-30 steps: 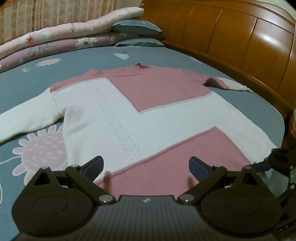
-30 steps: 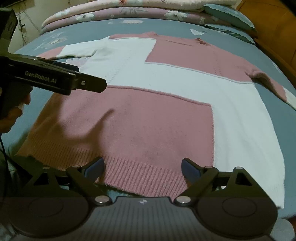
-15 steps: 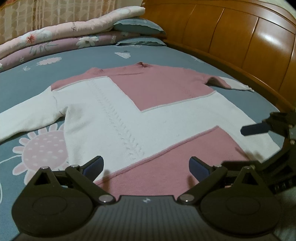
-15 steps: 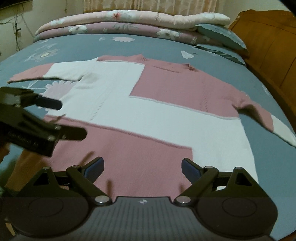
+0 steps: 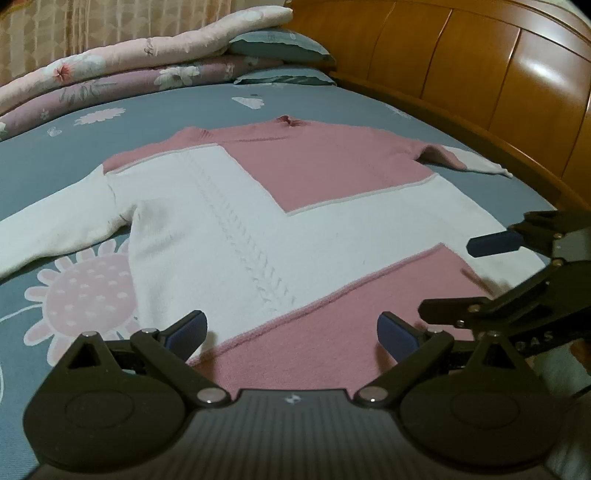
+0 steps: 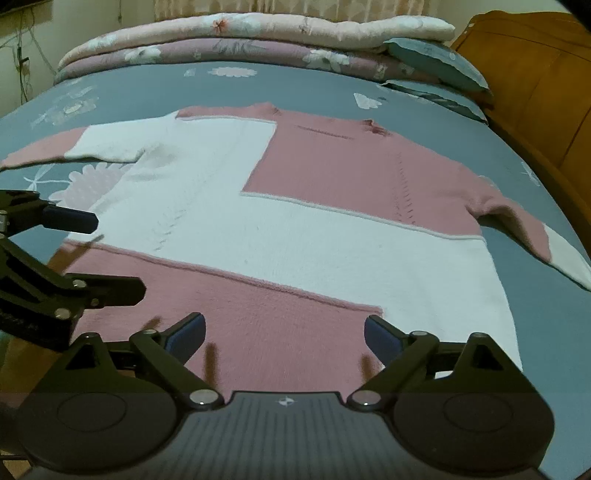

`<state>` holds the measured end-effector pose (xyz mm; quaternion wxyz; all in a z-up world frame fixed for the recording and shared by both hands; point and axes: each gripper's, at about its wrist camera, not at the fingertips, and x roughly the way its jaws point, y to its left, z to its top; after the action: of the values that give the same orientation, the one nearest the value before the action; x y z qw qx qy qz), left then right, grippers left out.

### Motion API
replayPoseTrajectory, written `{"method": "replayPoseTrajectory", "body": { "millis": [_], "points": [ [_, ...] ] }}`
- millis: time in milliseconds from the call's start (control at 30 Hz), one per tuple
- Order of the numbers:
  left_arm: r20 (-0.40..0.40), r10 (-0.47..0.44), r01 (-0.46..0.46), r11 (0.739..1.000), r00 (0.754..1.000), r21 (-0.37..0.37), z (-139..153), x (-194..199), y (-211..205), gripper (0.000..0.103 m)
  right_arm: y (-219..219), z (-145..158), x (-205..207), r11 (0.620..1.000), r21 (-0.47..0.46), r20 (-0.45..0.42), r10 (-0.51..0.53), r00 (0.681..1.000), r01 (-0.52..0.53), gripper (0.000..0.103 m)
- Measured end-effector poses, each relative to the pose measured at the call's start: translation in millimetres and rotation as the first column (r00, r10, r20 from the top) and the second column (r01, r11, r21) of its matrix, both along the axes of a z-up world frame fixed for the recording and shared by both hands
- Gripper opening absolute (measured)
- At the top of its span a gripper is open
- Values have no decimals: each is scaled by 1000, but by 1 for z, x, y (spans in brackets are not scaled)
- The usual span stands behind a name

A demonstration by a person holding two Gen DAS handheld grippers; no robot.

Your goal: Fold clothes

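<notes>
The sweater (image 5: 258, 229) lies spread flat on the bed (image 5: 66, 177), front up, its pink and white blocks all showing, neckline toward the far side and hem toward the cameras. One sleeve – white in the left wrist view – stretches out to the left across a large pink flower printed on the grey-blue sheet; the other sleeve, pink with a white cuff, reaches toward the wooden headboard (image 5: 480, 74)

The left claw (image 5: 291, 334) hangs over the pink hem panel, its jaws spread wide with nothing between them. The right claw (image 6: 284, 332) is over the same hem area a little further along, jaws likewise wide and empty. Each claw shows at the edge of the other's view: the right one comes in from the right side of the left wrist view, the left one from the left side of the right wrist view – both seen side-on with fingers apart. Whether either touches the knit I cannot tell

Beyond the sweater, folded floral quilts (image 6: 258, 33) are stacked along the far edge of the bed, with grey-blue pillows (image 6: 436, 62) beside them near the headboard
</notes>
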<state>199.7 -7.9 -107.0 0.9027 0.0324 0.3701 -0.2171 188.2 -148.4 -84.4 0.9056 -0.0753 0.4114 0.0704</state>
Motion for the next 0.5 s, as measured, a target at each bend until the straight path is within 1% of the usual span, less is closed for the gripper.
{"method": "replayPoseTrajectory", "body": {
  "millis": [200, 400, 500],
  "points": [
    [-3, 2, -2, 1000, 1000, 1, -1, 1, 0, 98, -4, -14, 6, 999, 27, -40, -30, 999, 31, 96],
    [-6, 6, -6, 1000, 1000, 2, -2, 2, 0, 98, -12, -23, 2, 996, 66, -63, -63, 996, 67, 103],
    [-8, 3, -3, 1000, 1000, 6, -3, 2, 0, 98, -14, -25, -1, 995, 76, -62, -66, 996, 71, 103]
  ]
}}
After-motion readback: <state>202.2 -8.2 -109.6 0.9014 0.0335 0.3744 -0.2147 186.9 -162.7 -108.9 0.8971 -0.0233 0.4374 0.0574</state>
